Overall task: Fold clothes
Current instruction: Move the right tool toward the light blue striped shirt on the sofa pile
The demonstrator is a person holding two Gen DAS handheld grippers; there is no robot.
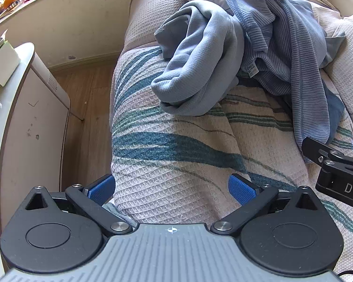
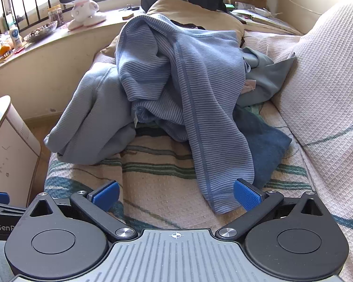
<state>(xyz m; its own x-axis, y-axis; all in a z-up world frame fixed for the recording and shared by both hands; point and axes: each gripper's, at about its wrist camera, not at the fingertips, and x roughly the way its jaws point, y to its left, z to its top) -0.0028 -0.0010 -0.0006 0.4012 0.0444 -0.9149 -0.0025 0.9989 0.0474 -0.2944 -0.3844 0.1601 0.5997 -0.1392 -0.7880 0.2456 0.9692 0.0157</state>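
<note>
A heap of clothes lies on a sofa seat covered by a leaf-patterned throw (image 1: 176, 145) (image 2: 153, 176). On top is a blue striped garment (image 1: 294, 54) (image 2: 188, 77), one sleeve trailing toward me. Beside it is a bunched plain grey-blue garment (image 1: 200, 63) (image 2: 91, 122), and a dark blue piece (image 2: 266, 145) lies under the sleeve. My left gripper (image 1: 171, 189) is open above the bare throw, well short of the heap. My right gripper (image 2: 176, 195) is open, with the sleeve's cuff (image 2: 221, 202) lying between its blue fingers (image 2: 246, 196), untouched. The right gripper (image 1: 336, 162) shows at the left view's right edge.
A white cabinet (image 1: 35, 122) stands left of the sofa, with wooden floor (image 1: 89, 108) between them. A curved sill (image 2: 47, 54) behind holds a toy robot (image 2: 82, 2), a jar and dishes. The sofa backrest (image 2: 322, 82) rises on the right. Cushions and boxes lie behind the heap.
</note>
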